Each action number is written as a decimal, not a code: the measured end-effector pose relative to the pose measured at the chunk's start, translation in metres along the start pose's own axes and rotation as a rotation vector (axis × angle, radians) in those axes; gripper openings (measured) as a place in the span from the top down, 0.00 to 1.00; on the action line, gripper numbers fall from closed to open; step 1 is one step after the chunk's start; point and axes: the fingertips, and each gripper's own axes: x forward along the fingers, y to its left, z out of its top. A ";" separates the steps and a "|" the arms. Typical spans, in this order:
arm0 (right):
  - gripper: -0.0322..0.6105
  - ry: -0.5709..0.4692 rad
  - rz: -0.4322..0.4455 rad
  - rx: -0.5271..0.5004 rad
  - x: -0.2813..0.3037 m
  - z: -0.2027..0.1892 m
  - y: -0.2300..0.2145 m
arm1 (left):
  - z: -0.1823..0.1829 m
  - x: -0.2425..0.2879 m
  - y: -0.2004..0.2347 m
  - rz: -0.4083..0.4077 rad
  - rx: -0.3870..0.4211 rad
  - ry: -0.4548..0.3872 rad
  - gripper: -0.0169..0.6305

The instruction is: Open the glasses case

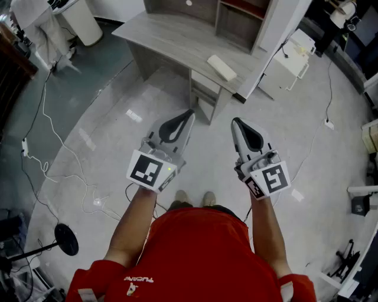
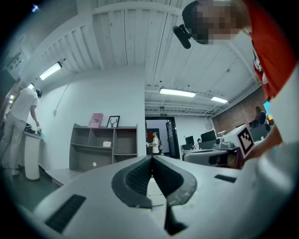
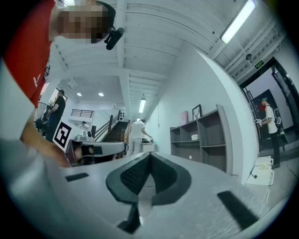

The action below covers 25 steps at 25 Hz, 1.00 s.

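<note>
The glasses case (image 1: 221, 68), a pale oblong box, lies flat on the grey desk (image 1: 171, 35), close to its front edge and in front of the shelf unit (image 1: 239, 17) that stands on the desk top. It appears to be closed, though it is small in the head view. It lies well ahead of both sets of fingers and touches neither. In the head view it sits above the gap between the two tips, somewhat nearer the line of the right one. The left gripper (image 1: 189, 112) has its jaws pressed together with nothing between them, and its own view shows the ribbed pads (image 2: 140, 175) meeting at a point. The right gripper (image 1: 234, 121) is the same, with its pads (image 3: 133, 175) closed on each other and empty. The person stands on the pale floor (image 1: 118, 141) short of the desk, forearms stretched forward from a red shirt (image 1: 201, 253). The grippers are held side by side and apart, roughly level, and both point towards the desk. Their tips angle slightly in towards each other. The marker cubes (image 1: 147, 170) sit at the rear of each gripper, just above the wrists. Each gripper view shows the other gripper off to one side.
</note>
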 end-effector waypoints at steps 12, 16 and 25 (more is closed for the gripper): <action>0.94 -0.012 -0.020 0.001 0.016 -0.002 0.019 | -0.006 -0.017 0.025 -0.011 -0.022 -0.003 0.96; 0.94 -0.009 -0.046 -0.001 0.028 -0.006 0.028 | -0.009 -0.029 0.042 -0.022 -0.030 -0.016 0.96; 0.94 0.027 -0.096 -0.046 0.058 -0.021 0.021 | -0.025 -0.026 0.084 -0.036 -0.037 -0.013 0.96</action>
